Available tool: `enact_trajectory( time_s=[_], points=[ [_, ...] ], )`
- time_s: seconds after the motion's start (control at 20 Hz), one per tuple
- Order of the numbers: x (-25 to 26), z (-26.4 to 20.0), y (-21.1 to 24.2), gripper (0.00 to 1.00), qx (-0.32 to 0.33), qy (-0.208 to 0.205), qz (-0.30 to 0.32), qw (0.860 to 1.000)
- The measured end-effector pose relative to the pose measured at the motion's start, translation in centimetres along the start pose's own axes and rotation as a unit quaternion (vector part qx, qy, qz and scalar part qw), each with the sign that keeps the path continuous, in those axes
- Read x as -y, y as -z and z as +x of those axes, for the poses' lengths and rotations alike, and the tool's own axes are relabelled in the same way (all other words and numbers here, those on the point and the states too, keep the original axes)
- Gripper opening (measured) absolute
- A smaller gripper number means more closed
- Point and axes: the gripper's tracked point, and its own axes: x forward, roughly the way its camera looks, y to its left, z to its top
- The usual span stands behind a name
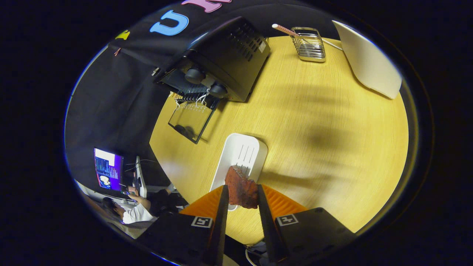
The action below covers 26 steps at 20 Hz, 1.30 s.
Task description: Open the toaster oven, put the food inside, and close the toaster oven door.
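Note:
My gripper [242, 190] is shut on a reddish-brown piece of food [241, 188], held between both fingers above the near end of a white tray [242, 153]. The tray lies on the yellow wooden table [314, 129] just ahead of the fingers. Beyond it, at the table's far side, stands the black toaster oven [225, 55] with two dark knobs. Its glass door [191, 122] hangs open and flat toward me, and a wire rack [194, 98] shows at the oven's mouth.
A metal wire holder [309, 44] with a striped straw [286, 30] stands at the far edge of the table, next to a white curved object [369, 59]. Off the table's side a person [133, 210] sits by a lit monitor [108, 169].

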Motion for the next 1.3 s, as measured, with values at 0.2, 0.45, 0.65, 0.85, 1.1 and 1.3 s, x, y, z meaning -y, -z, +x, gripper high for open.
enact_trajectory(
  time_s=[0.2, 0.45, 0.65, 0.85, 1.1, 1.3],
  points=[
    [-0.3, -0.6, 0.2, 0.19, 0.027, 0.009, 0.005, 1.000],
    [-1.7, -2.7, -0.2, 0.16, 0.100, 0.054, -0.003, 0.994],
    [-4.3, -5.1, -1.8, 0.16, 0.179, 0.072, 0.008, 0.981],
    [-8.8, -5.8, -2.7, 0.16, 0.226, 0.092, 0.004, 0.970],
    [-16.4, -5.3, -4.3, 0.16, 0.287, 0.085, -0.013, 0.954],
    [-20.6, -3.6, -6.2, 0.16, 0.336, 0.108, -0.034, 0.935]
  ],
)
